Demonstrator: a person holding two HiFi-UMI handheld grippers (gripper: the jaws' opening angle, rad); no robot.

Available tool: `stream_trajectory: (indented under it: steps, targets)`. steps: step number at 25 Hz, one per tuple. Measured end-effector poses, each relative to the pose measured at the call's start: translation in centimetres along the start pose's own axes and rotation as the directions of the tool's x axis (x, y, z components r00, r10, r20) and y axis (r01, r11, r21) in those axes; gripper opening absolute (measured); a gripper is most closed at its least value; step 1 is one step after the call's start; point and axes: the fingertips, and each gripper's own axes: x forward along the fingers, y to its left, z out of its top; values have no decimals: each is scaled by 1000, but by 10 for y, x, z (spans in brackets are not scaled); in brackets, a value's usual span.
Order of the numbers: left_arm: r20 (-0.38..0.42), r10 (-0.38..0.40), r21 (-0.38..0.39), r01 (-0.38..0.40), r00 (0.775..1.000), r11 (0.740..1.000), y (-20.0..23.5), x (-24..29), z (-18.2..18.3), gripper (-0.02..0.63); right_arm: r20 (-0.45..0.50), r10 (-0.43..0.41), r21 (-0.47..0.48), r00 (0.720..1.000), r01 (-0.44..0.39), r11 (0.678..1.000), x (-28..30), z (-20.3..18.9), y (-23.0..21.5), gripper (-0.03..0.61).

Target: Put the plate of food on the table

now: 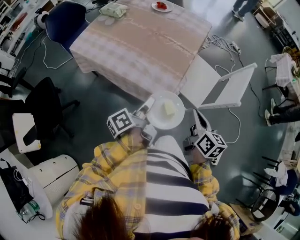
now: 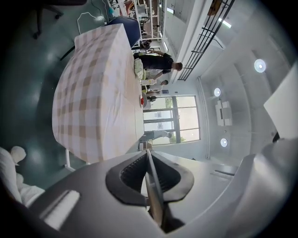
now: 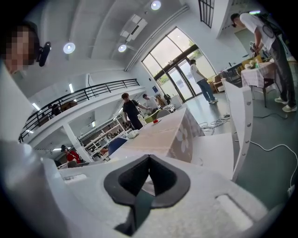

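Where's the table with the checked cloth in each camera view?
Head view: the table fills the top centre.
Left gripper view: the table is left of centre, turned on its side.
Right gripper view: the table is at the centre, seen from a low angle.
Shared landmark: the small plate of red food near the table's far edge.

bright ceiling spots | window glare | fisheye edges dark
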Motion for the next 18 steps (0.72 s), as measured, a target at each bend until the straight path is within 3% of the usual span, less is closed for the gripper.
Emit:
stream_trajectory:
  steps: [8,18]
  targets:
    - [55,24,-14,-24,998,1000,10,28,28,9,-17,20,-13,1000,-20,1000,44,26,-11,-2]
    - [158,39,-16,-37,987,999,10,99,74,11,-78,90,-33,993,-93,995,115,72,-32,-2]
